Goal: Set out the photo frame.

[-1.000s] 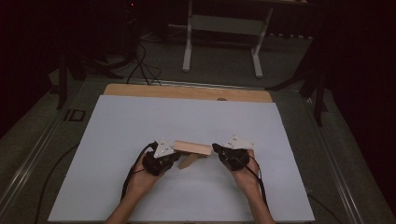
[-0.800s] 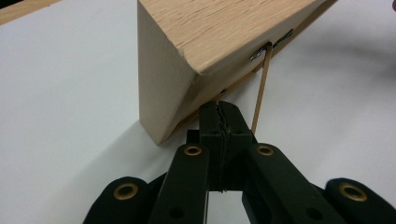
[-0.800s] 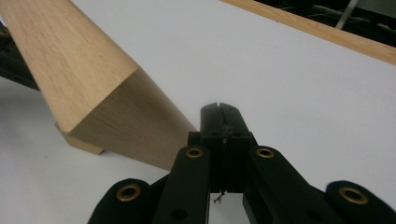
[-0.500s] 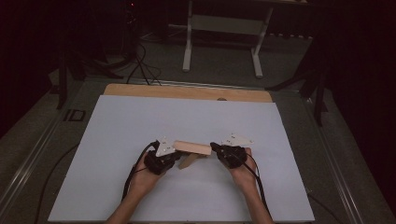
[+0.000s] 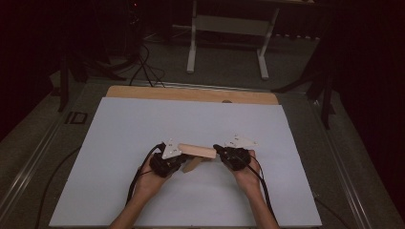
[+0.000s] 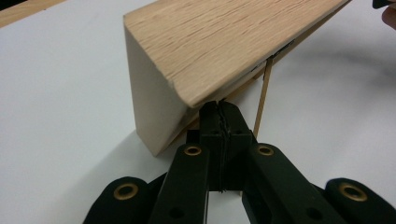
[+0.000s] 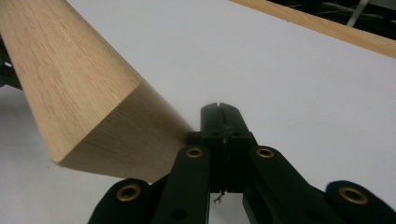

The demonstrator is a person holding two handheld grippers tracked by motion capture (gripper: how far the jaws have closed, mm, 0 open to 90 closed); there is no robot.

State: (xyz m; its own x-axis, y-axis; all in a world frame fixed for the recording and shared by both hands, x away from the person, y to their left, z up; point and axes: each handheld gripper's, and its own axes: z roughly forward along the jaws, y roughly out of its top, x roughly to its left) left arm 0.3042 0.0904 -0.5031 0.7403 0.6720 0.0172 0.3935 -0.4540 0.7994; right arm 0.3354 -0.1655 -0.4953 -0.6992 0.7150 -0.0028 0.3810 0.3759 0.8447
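Wooden block [image 5: 197, 151] on white counter [image 5: 119, 133] — my left gripper [image 6: 219, 108] and right gripper [image 7: 219, 109] flank it, jaws fully closed, empty.

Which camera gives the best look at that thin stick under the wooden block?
The left gripper view: the thin stick runs down from the wooden block's underside, clear against the white tabletop. The high view shows the block far off; the right gripper view shows its end.
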